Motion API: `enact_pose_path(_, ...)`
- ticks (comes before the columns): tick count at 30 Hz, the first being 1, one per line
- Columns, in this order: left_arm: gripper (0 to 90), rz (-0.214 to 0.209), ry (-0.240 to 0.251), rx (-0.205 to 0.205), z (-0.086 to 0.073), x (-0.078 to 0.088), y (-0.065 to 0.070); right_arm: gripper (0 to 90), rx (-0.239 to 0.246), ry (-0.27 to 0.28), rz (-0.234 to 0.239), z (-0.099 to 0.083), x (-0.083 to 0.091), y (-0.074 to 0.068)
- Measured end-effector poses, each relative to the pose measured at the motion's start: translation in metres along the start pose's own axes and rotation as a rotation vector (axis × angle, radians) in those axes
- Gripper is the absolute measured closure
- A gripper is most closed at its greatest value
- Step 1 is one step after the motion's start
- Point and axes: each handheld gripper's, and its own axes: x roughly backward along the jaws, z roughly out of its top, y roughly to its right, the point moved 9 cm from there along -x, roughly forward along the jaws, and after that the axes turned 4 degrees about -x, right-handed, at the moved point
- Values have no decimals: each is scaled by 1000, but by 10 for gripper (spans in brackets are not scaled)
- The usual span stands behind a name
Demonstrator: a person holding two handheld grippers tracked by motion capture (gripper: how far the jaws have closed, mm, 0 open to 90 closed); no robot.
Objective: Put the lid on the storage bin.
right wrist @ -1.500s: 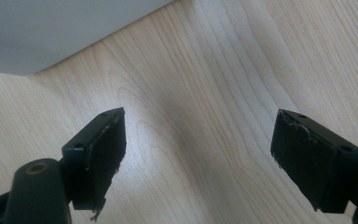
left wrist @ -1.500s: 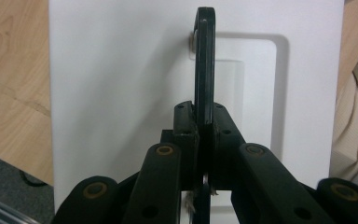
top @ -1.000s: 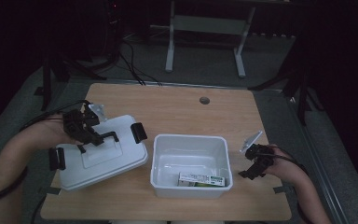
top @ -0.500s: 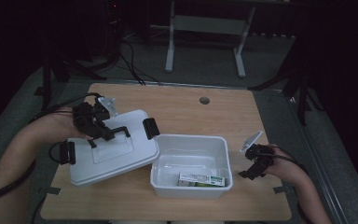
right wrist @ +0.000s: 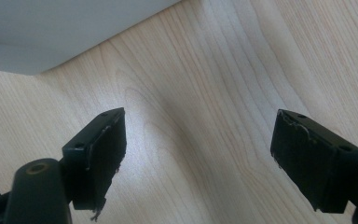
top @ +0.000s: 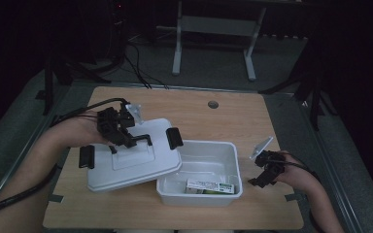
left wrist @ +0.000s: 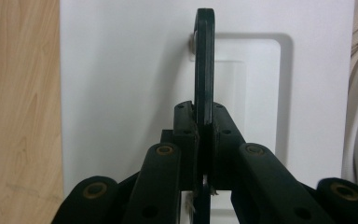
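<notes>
Fingers of the left gripper [left wrist: 204,154] pinch the lid's black handle [left wrist: 204,70]; right gripper [right wrist: 200,158] fingers spread over bare table [right wrist: 205,93].

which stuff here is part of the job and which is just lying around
In the job:
- lid, its handle in the left claw
- bin
- box inside the bin
- right claw, open over the table

Lying about:
- cables on the floor
- stand

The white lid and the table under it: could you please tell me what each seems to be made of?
The lid looks like moulded plastic, smooth, white and matt, with a pressed-in panel; its black handle, pinched by the left tongs, looks like plastic too. The table shows pale wood grain, possibly a laminate, with a smooth finish.
</notes>
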Motion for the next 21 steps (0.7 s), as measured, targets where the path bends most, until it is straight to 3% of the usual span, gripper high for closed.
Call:
enact_pose_path(9,843,-23,1,-71,32,-12,11,179,3,1,3,0,-2,-1)
enact_pose_path(21,843,-45,35,-160,88,-24,21,179,-8,5,6,-4,-2,0)
